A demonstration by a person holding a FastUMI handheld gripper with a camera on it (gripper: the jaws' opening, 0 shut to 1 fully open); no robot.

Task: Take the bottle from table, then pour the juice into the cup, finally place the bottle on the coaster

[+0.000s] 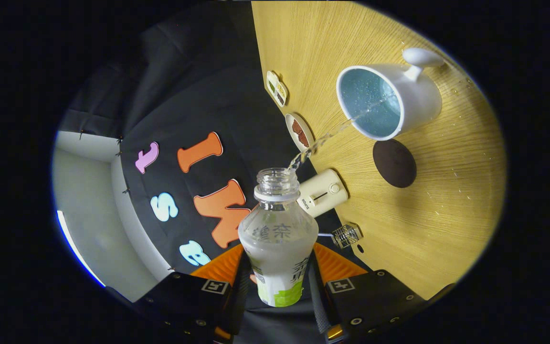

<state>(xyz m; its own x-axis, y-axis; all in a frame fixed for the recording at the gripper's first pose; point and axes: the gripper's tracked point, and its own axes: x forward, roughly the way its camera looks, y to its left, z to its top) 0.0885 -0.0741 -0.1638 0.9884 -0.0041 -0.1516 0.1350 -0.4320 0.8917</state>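
My gripper (279, 272) is shut on a clear plastic bottle (278, 234) with a white-and-green label, held between both fingers. The view is rolled sideways, so the bottle is tipped over the wooden table (428, 224). The bottle has no cap, and a thin stream of clear liquid (325, 138) runs from its mouth into the white cup (389, 98). The cup has a blue inside and a handle on its far side. A dark round coaster (394, 163) lies on the table right beside the cup, between the cup and my fingers.
A small white device with a knob (322, 193) sits at the table's edge near the bottle's mouth. Two small dishes (299, 131) (277, 88) lie along that edge. A small wire basket (346, 235) stands by the right finger. Droplets speckle the table around the cup.
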